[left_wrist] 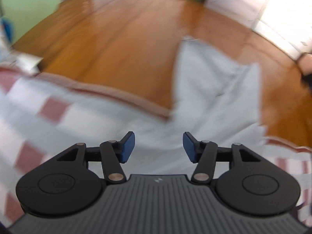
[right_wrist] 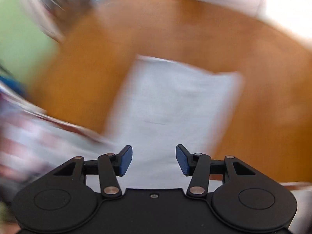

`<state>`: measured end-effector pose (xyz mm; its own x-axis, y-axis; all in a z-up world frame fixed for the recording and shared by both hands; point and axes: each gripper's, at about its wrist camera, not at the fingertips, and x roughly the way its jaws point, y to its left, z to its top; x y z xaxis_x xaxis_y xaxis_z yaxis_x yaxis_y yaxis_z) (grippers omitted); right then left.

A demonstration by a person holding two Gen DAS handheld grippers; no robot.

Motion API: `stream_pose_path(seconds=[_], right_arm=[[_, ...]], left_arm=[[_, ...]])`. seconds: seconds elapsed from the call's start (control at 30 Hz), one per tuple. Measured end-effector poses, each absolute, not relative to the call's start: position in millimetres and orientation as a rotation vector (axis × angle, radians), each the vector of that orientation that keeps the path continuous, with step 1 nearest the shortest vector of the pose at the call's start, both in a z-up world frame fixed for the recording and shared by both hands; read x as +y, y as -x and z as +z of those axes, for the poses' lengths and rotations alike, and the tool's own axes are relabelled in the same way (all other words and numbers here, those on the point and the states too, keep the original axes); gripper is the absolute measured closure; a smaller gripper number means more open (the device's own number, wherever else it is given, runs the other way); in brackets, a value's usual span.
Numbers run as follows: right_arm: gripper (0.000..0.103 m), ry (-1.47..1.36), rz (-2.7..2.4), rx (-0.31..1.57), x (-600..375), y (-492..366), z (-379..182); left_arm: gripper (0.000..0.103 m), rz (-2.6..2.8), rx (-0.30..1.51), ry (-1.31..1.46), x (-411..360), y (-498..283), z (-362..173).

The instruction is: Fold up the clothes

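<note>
Two claws: I have both in view, each from its own wrist camera, and both pictures are smeared by motion blur.
Left claw [left_wrist: 158,147]: I see its blue pads [left_wrist: 127,147] spread wide with nothing between them; it hangs above the pale cloth.
Right claw [right_wrist: 154,159]: I see it spread wide as well, blue pads [right_wrist: 124,160] apart and nothing gripped; it too sits over the pale cloth.
Garment [left_wrist: 214,89]: a pale grey-white piece of clothing lying on the wooden floor [left_wrist: 117,39]. In the left wrist view it runs away from the claw and ends in an uneven far edge with one higher corner. In the right wrist view the garment [right_wrist: 175,97] reads as a roughly rectangular, flattened panel reaching away from the claw.
Checked cloth [left_wrist: 48,107]: a white fabric with reddish-pink squares and a pinkish border, lying left of the garment and nearer the camera; the garment's near part lies against or over it, and I cannot tell which. A striped bit of it also shows right of the garment.
Floor: orange-brown wood surrounding the garment on its far, left and right sides.
Green wall [left_wrist: 29,0]: well beyond the garment, on its far left.
Bright white surface [left_wrist: 282,9]: far right of the garment, too washed out for me to identify.
</note>
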<state>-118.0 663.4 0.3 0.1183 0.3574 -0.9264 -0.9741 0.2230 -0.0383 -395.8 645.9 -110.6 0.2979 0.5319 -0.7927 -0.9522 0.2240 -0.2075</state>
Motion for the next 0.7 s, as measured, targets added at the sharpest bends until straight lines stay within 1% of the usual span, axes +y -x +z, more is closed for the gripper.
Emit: stream_pose_path(seconds=[0.03,0.13,0.27,0.33,0.37,0.43,0.47,0.5,0.63,0.67,0.7], right_arm=[[0.048,0.849,1.116,0.957,657.1,112.7,4.4],[0.049,0.907,1.101,0.954,638.2,101.7,14.2],[0.048,0.907,1.254,0.979,635.6,80.5,1.1],[0.048,0.82,1.288,1.022,640.8,56.3,-17.0],[0.049,0.763,1.298,1.05,643.9,42.3,-27.4],[0.065,0.658,1.306,1.113,650.1,14.1,-48.3],[0.08,0.644,1.295,1.159,654.1,1.9,-58.3],[0.094,0.66,1.292,1.184,658.5,-6.4,-65.1],[0.095,0.635,1.316,1.138,676.0,-35.8,-74.8],[0.092,0.615,1.325,1.151,683.2,-42.6,-78.0],[0.085,0.599,1.334,1.171,692.9,-48.8,-83.0]], left_arm=[[0.048,1.092,0.642,0.747,648.7,378.4,-107.8],[0.048,1.006,0.634,0.671,654.1,345.8,-114.0],[0.049,1.008,0.645,0.659,653.4,344.1,-157.5],[0.05,1.028,0.689,0.703,660.4,348.4,-184.9],[0.054,1.027,0.677,0.73,665.8,352.8,-192.7],[0.059,1.023,0.649,0.75,676.1,358.1,-199.8],[0.063,1.018,0.631,0.746,681.2,359.8,-200.1],[0.064,1.006,0.603,0.736,686.3,361.9,-199.4],[0.067,0.939,0.522,0.767,704.7,356.1,-200.9],[0.067,0.921,0.507,0.781,710.6,351.3,-202.0],[0.067,0.906,0.492,0.796,716.4,345.7,-203.3]])
